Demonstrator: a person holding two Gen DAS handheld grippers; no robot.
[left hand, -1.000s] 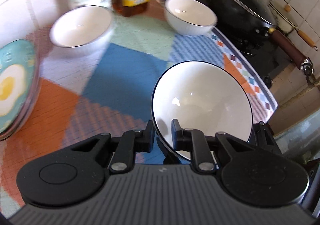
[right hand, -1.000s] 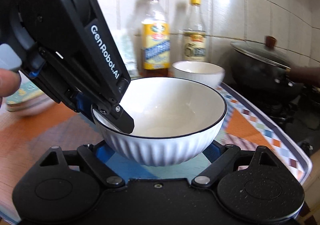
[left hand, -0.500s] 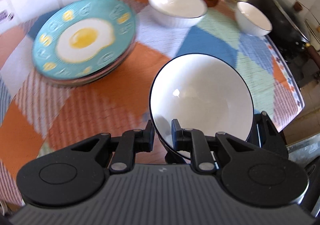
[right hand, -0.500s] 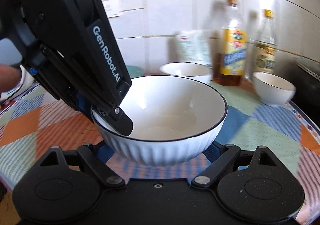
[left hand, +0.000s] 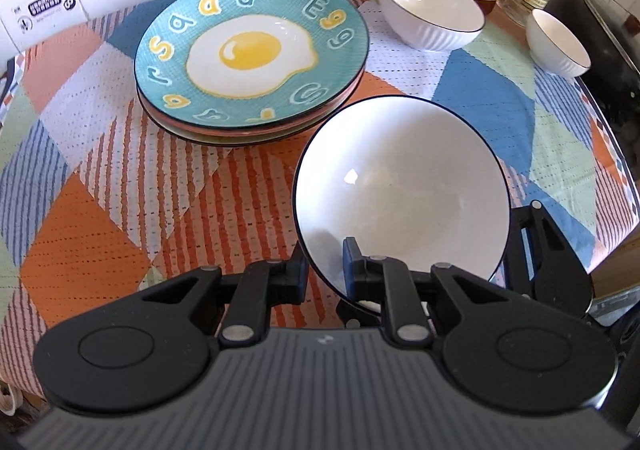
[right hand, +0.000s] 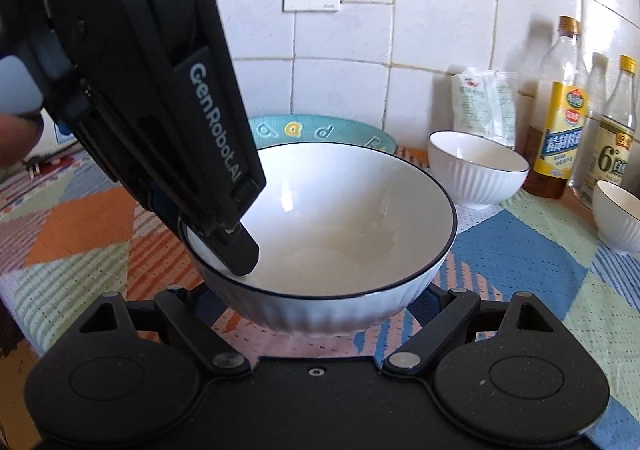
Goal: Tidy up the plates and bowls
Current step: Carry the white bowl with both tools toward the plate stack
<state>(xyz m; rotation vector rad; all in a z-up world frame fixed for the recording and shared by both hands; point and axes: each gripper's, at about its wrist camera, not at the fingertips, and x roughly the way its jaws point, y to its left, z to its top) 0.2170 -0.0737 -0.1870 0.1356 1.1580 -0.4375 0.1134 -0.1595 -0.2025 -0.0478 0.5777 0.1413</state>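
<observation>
My left gripper (left hand: pixel 325 275) is shut on the rim of a large white bowl (left hand: pixel 404 186) with a dark edge and holds it above the patterned cloth. In the right wrist view the same bowl (right hand: pixel 340 226) sits between the wide-spread fingers of my right gripper (right hand: pixel 316 306), which cups its ribbed base; the left gripper (right hand: pixel 236 250) pinches its near-left rim. A stack of plates (left hand: pixel 252 62) topped by a teal fried-egg plate lies beyond the bowl to the left. Two smaller white bowls (left hand: pixel 432 10) (left hand: pixel 558 46) stand at the back right.
Oil and vinegar bottles (right hand: pixel 564 130) (right hand: pixel 612 146) and a white bag (right hand: pixel 484 106) stand against the tiled wall. A dark stove (left hand: pixel 608 62) lies at the right. The cloth-covered counter (left hand: pixel 100 186) ends at a front edge on the right (left hand: pixel 616 242).
Both grippers have swung left with the large bowl. The plate stack has come into full view ahead; the wok and stove have slid out to the right.
</observation>
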